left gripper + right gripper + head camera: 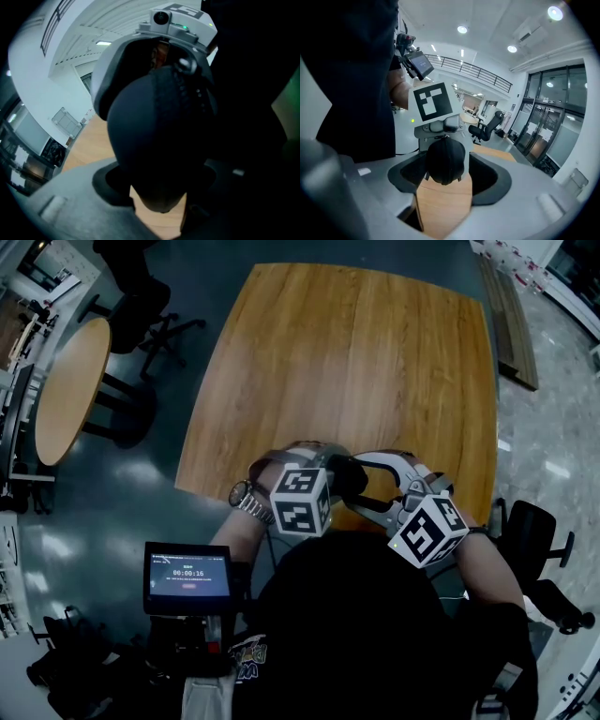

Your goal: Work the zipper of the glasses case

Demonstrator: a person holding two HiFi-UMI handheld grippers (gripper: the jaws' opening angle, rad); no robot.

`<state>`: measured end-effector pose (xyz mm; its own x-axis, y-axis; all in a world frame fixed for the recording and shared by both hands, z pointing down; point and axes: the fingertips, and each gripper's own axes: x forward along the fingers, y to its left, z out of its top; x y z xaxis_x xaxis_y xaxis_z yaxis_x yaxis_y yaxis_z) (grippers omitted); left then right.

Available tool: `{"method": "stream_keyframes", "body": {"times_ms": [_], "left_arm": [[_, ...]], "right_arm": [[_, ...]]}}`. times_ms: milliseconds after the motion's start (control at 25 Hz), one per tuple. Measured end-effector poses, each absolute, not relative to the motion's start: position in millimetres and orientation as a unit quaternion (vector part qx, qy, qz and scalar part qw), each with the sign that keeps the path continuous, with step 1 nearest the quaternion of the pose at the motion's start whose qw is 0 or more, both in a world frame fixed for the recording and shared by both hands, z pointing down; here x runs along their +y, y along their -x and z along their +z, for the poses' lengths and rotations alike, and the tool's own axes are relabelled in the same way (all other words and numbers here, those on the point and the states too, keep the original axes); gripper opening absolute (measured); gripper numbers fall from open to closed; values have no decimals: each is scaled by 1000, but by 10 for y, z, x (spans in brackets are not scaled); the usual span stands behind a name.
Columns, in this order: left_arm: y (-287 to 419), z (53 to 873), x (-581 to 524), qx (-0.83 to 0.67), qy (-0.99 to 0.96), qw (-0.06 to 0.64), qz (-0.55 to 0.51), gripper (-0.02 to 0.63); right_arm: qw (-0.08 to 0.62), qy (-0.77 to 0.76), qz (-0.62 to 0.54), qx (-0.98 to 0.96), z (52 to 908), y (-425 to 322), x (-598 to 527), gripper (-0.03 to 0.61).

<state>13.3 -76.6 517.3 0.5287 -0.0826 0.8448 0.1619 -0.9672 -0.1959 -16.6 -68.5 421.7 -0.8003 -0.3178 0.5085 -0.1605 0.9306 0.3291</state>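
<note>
A wooden tabletop (356,362) stands in a bright hall with office chairs (141,306) around it. At its near edge a person holds two grippers tip to tip. The left gripper (159,187) clamps its jaws on the black glasses case (154,136), with the zipper (187,89) showing along the case's side. The right gripper (443,187) faces the case's end with its jaws spread wide, the case just past their tips.

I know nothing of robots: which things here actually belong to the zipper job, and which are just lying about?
Part of the job:
- glasses case, clamped in the left gripper
- its zipper
- right gripper, open, facing the case's end

Just lying about:
- wooden table
- round table
- office chair
- timer screen
- wristwatch
</note>
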Motion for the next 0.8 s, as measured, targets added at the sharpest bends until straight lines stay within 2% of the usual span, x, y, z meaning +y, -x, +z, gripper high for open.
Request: {"method": "stream_keyframes", "body": {"times_ms": [120,440,640,680,800], "left_arm": [[-148,5178,-736,-29,863,135,-486,275],[-180,4989,-924,43,912,113,-391,282],[184,5095,-1208,124,904,109,-394,283],[287,5129,-1282,147,899,107,-399,258],[541,5230,-1417,209,889,81,-399,126]], "right_arm": [[300,-114,-149,-935,4289,184,-630,249],[283,-160,-189,-927,4157,52,-667,242],[283,-195,-204,-916,4082,-127,-751,242],[288,-207,-208,-911,4086,-186,-796,242],[337,-239,-256,-874,4273,-383,-958,241]]}}
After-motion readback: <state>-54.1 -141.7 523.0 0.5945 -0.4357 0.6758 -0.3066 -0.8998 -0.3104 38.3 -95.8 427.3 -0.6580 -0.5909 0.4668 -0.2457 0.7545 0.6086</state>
